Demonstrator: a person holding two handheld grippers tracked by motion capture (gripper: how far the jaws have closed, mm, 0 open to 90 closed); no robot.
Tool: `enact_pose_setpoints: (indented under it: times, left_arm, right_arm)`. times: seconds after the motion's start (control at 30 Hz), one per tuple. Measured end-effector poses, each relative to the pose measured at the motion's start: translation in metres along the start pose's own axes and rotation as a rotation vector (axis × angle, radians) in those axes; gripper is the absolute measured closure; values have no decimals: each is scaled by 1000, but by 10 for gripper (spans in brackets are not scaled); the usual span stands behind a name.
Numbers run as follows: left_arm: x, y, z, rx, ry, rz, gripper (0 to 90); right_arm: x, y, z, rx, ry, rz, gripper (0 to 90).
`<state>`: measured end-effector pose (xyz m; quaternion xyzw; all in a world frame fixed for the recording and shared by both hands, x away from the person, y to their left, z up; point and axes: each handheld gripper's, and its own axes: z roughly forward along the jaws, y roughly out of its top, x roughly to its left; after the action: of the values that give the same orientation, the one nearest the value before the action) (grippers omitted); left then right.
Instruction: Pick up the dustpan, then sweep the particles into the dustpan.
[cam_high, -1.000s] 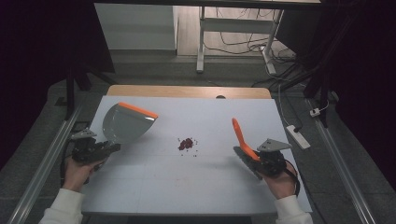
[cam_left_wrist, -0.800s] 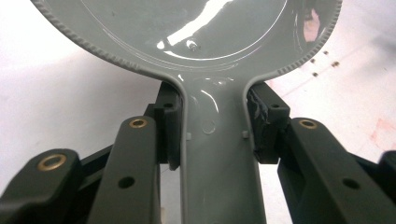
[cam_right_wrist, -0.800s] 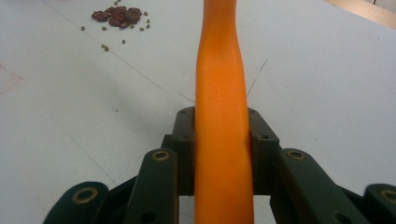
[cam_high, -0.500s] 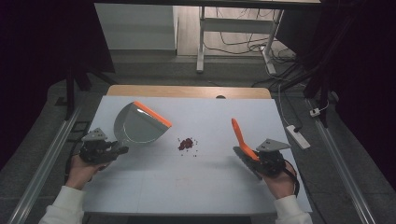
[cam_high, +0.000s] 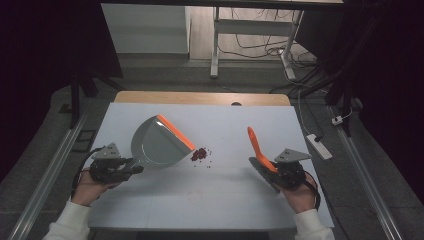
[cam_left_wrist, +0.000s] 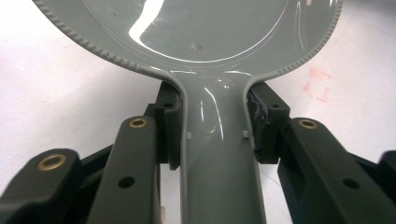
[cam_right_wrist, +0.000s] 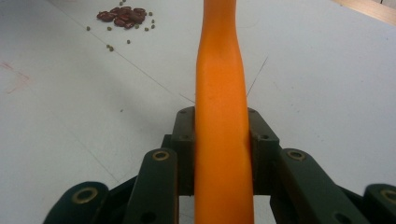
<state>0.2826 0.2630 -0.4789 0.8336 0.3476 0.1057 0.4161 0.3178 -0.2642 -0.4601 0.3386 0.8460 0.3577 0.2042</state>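
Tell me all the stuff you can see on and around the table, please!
dustpan: one, grey with an orange front edge, left half of the table, its handle gripped in the left claw
brush: one, orange handle, right half of the table, gripped in the right claw
beans: one small pile plus a few loose bits, dark red, middle of the table beside the dustpan's orange edge
table: one, white top with a wooden strip at the far edge
power strip: one, white, on the floor to the right of the table
left claw: one, black, shut on the dustpan's handle
right claw: one, black, shut on the brush's handle
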Motion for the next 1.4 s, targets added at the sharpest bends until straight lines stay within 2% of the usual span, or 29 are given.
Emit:
enact_pose_setpoints:
  times: [0.17,0.3,0.43,0.67,0.8,1.1,1.4]
  left_arm:
    - [-6,0,2,29,-30,19,620]
    - [-10,1,3,41,-25,33,620]
    - [-13,1,4,54,-41,50,620]
    - [-7,-3,-1,63,-31,20,620]
    - [-6,-4,-1,85,-30,16,620]
    - [-7,-4,2,129,-42,29,620]
    - [-6,-4,4,149,-61,29,620]
  right_arm:
    - [0,0,0,-2,2,-1,703]
    - [0,0,1,-2,7,-6,703]
    - [1,0,1,-3,8,0,703]
    - [2,4,1,-18,16,-4,704]
    - [2,7,5,-23,31,4,703]
    - [7,34,26,-35,46,-37,703]
    - [11,55,37,-63,69,-38,703]
